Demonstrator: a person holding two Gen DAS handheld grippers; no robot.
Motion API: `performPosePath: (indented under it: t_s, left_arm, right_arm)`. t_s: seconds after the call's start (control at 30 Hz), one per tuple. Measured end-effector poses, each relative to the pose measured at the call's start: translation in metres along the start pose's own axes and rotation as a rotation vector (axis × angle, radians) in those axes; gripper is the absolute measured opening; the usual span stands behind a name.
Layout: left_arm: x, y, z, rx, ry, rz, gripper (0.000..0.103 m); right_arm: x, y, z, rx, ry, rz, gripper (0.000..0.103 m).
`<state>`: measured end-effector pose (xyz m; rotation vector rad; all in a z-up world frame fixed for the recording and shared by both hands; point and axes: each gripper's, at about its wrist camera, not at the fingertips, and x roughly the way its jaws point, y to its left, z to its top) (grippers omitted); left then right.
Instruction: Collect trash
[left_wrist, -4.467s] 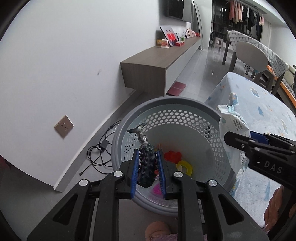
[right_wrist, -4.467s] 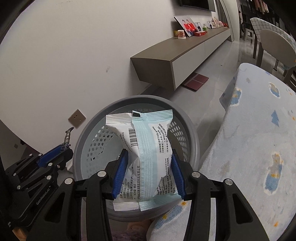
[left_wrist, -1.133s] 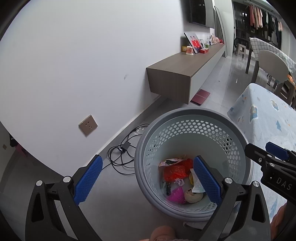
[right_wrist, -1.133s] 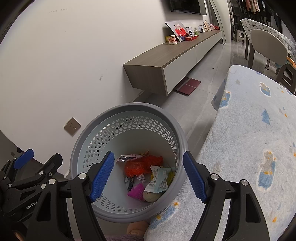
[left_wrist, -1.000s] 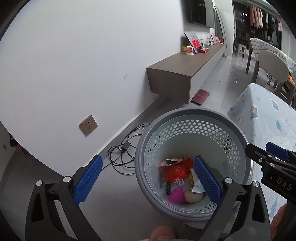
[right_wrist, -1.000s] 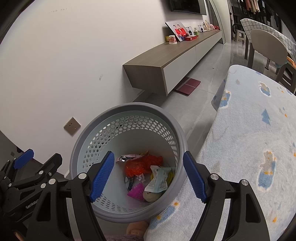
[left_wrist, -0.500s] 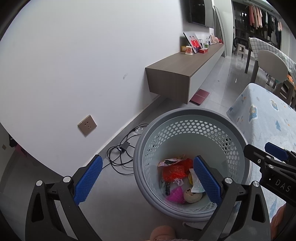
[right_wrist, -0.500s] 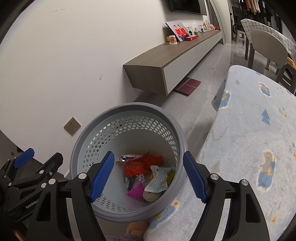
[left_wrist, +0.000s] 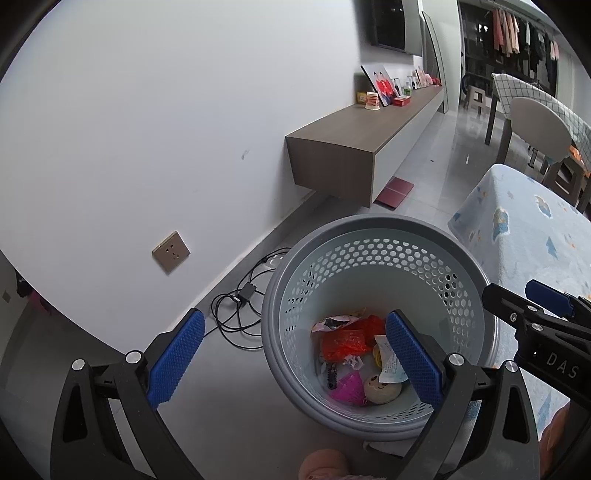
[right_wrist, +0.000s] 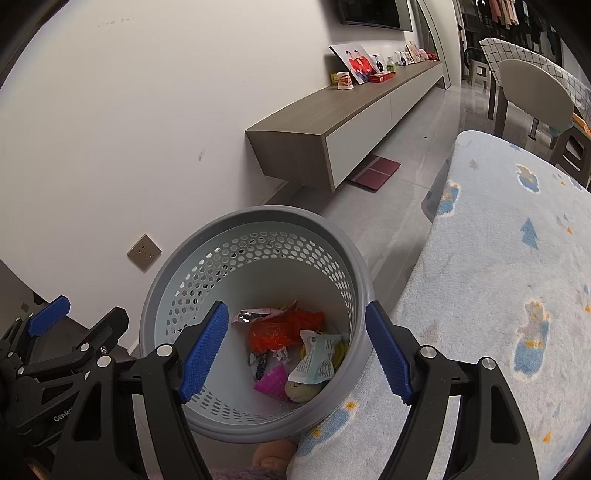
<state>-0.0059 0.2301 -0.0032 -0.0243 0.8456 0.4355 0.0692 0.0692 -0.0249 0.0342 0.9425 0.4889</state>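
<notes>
A grey perforated basket (left_wrist: 369, 229) (right_wrist: 258, 214) stands on the floor below both grippers. Inside lie a white-and-mint snack packet (right_wrist: 316, 356) (left_wrist: 388, 365), a red crumpled bag (left_wrist: 345, 339) (right_wrist: 280, 328), a pink piece (left_wrist: 347, 387), a round beige toy (left_wrist: 380, 387) and a dark spiky toy (left_wrist: 331, 376). My left gripper (left_wrist: 295, 354) hangs open above the basket's left side, nothing between its blue pads. My right gripper (right_wrist: 295, 350) is open over the basket mouth, also holding nothing. Each gripper shows at the edge of the other's view.
A table under a light blue patterned cloth (right_wrist: 498, 277) borders the basket on the right. Black cables (left_wrist: 240, 306) lie on the floor by the wall under a socket (left_wrist: 171, 252). A low wall cabinet (left_wrist: 362, 147) and chairs (left_wrist: 535, 118) stand farther back.
Both grippers, shut on the spiky toy and the snack packet several seconds ago, now stand open and both items lie in the basket. Over the last second nothing has moved.
</notes>
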Motion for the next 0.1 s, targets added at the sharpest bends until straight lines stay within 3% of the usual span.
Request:
performPosePath:
  t_s: [0.1]
  left_arm:
    - [0.0008, 0.0005, -0.0005, -0.003, 0.004, -0.001, 0.097]
  right_arm:
    - [-0.0007, 0.0001, 0.0002, -0.001, -0.003, 0.001, 0.073]
